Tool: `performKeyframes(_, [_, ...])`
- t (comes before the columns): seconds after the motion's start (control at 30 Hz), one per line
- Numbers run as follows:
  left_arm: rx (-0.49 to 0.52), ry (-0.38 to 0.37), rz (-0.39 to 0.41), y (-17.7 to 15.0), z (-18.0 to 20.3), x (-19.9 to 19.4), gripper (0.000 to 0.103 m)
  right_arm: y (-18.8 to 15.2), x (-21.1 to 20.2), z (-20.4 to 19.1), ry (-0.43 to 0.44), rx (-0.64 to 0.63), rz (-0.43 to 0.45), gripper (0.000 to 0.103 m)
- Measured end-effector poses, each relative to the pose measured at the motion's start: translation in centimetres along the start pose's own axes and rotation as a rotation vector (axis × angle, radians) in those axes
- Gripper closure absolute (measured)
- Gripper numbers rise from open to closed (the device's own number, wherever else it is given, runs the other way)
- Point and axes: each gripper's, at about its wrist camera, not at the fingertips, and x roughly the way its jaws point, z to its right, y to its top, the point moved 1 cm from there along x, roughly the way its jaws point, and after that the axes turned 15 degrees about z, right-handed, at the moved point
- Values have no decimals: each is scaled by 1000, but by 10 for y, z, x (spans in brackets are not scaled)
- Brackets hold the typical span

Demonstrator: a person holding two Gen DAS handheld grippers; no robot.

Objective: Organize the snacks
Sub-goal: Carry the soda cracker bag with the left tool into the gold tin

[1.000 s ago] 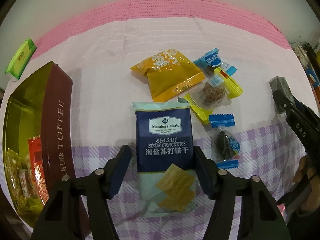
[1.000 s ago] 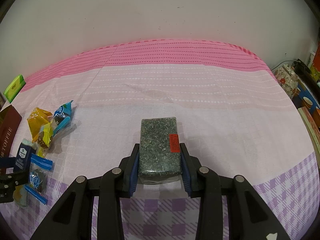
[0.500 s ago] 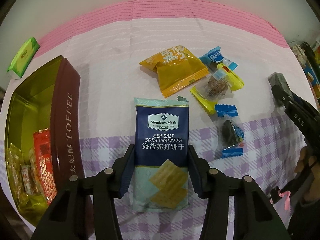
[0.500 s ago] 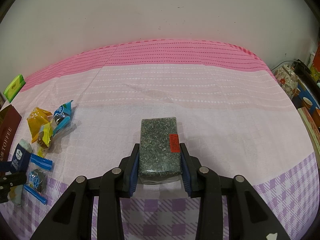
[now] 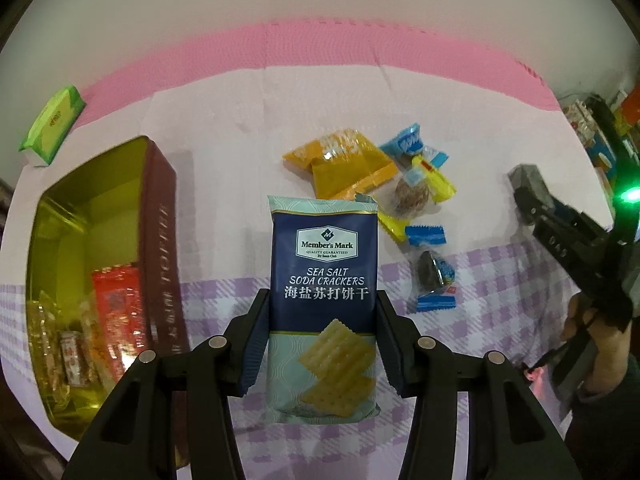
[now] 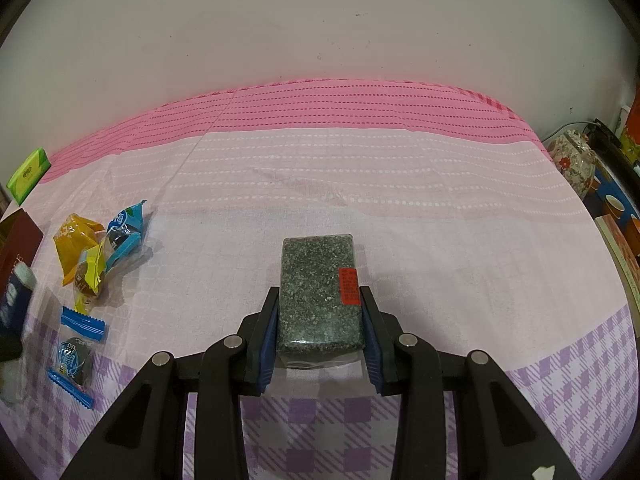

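Note:
My left gripper [image 5: 322, 344] is shut on a blue sea salt soda cracker pack [image 5: 324, 276], both pads pressed on its sides, and the pack hangs above the cloth. An open toffee tin [image 5: 162, 240] with several wrapped snacks inside lies to its left. Loose on the cloth beyond the pack are a yellow pouch [image 5: 344, 162], a blue candy [image 5: 408, 144] and a dark candy in a blue wrapper [image 5: 432, 268]. My right gripper [image 6: 319, 332] is shut on a dark speckled block [image 6: 318, 296] with a red label, held above the cloth.
A green box [image 5: 52, 124] sits at the far left edge of the pink and purple cloth [image 6: 400, 208]. A floral pot [image 6: 572, 160] and boxes crowd the right edge. A person's hand [image 5: 588, 320] holds the right gripper.
My left gripper closed on the cracker pack and raised it off the cloth. The right gripper with the speckled block has kept still.

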Motion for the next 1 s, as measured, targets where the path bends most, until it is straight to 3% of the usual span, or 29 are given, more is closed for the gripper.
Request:
performKeyframes(0.23, [-40, 45, 46, 11, -32, -31, 53, 0, 0, 0, 0, -1, 0, 68])
performKeyframes(0.57, [-120, 172, 98, 26, -100, -66, 53, 0, 0, 1, 1, -2, 0, 68])
performKeyframes(0.83, [-180, 269, 51, 0, -150, -62, 53, 0, 0, 1, 2, -3, 0, 68])
performKeyframes(1.0, [-188, 286, 19, -11, -163, -54, 53, 0, 0, 0, 3, -3, 0, 68])
